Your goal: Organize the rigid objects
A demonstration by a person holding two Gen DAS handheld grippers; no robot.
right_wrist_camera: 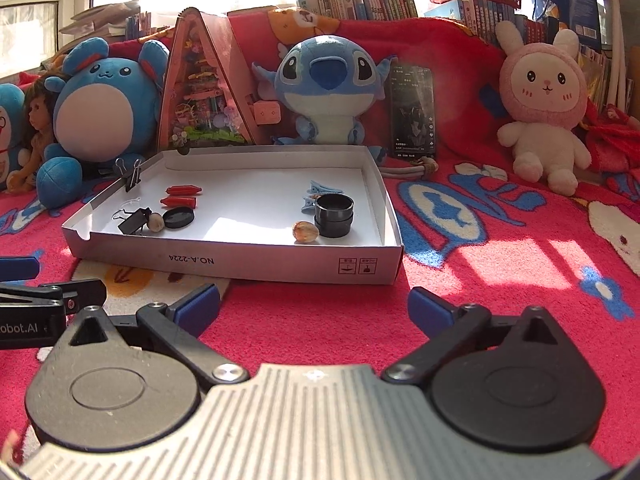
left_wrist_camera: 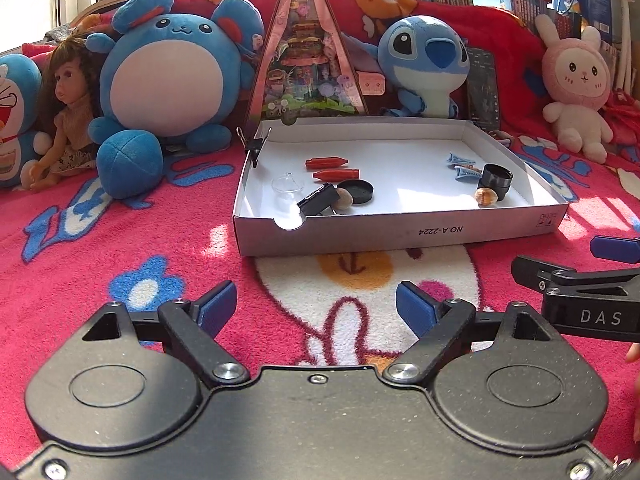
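Right now my left gripper (left_wrist_camera: pixel 316 304) and right gripper (right_wrist_camera: pixel 314 306) both gape empty over the blanket (left_wrist_camera: pixel 120 240), short of the box (left_wrist_camera: pixel 400 230); inside lie light, stiff bits; the glass dome (left_wrist_camera: pixel 287 186) looks fragile, the jar (right_wrist_camera: pixel 334 216) slick, so I'd pinch its sides.

Tray (right_wrist_camera: pixel 240 256) on blanket (right_wrist_camera: pixel 500 280), centre. In tray, left: two capsules (right_wrist_camera: pixel 182 196), binder clip (right_wrist_camera: pixel 134 220), shell (right_wrist_camera: pixel 155 222), lid (right_wrist_camera: pixel 179 217). Right: two hair clips (right_wrist_camera: pixel 320 194), stacked rings (right_wrist_camera: pixel 334 216), second shell (right_wrist_camera: pixel 306 232) near them. Soft toys (right_wrist_camera: pixel 324 88) behind tray.
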